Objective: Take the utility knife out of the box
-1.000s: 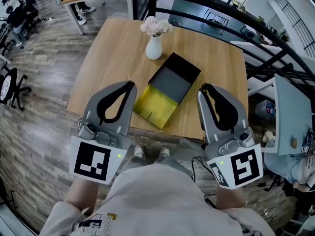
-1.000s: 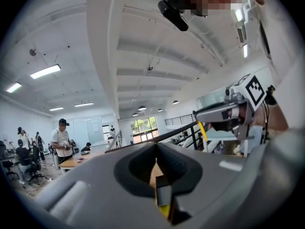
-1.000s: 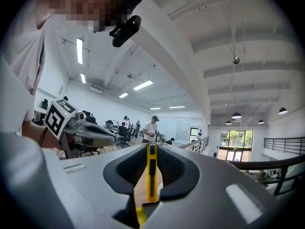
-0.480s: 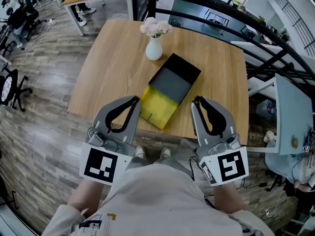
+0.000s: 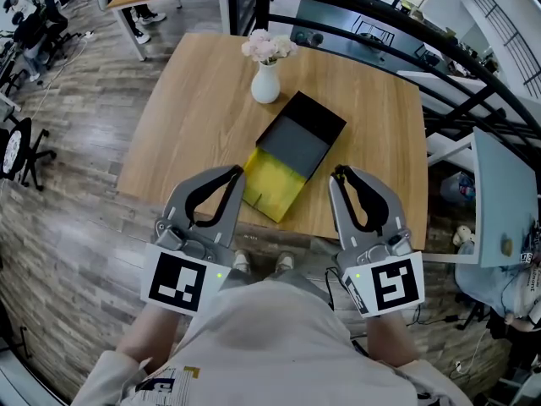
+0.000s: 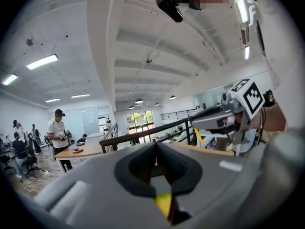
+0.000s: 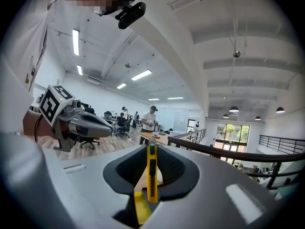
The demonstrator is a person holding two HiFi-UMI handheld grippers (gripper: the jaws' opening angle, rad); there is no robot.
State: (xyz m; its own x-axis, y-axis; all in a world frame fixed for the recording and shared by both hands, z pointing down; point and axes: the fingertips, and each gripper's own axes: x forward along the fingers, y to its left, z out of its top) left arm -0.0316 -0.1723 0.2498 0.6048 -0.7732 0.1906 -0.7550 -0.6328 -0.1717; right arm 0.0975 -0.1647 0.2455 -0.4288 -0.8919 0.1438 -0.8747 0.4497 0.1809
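Left of the box point(image 5: 296, 146), your left gripper point(image 5: 228, 172) reaches over the table's point(image 5: 186, 117) near edge, jaws together on nothing, with bare wood ahead. The box lies open by that edge, grey and yellow inside, a vase point(image 5: 265, 83) just beyond it. Right of the box, your right gripper point(image 5: 340, 174) is clamped on the utility knife point(image 7: 151, 175), held lengthwise between its jaws

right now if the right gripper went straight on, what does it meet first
Likely the white vase, seen past the right gripper's jaws beside the held utility knife; the box may sit lower, depth unclear.
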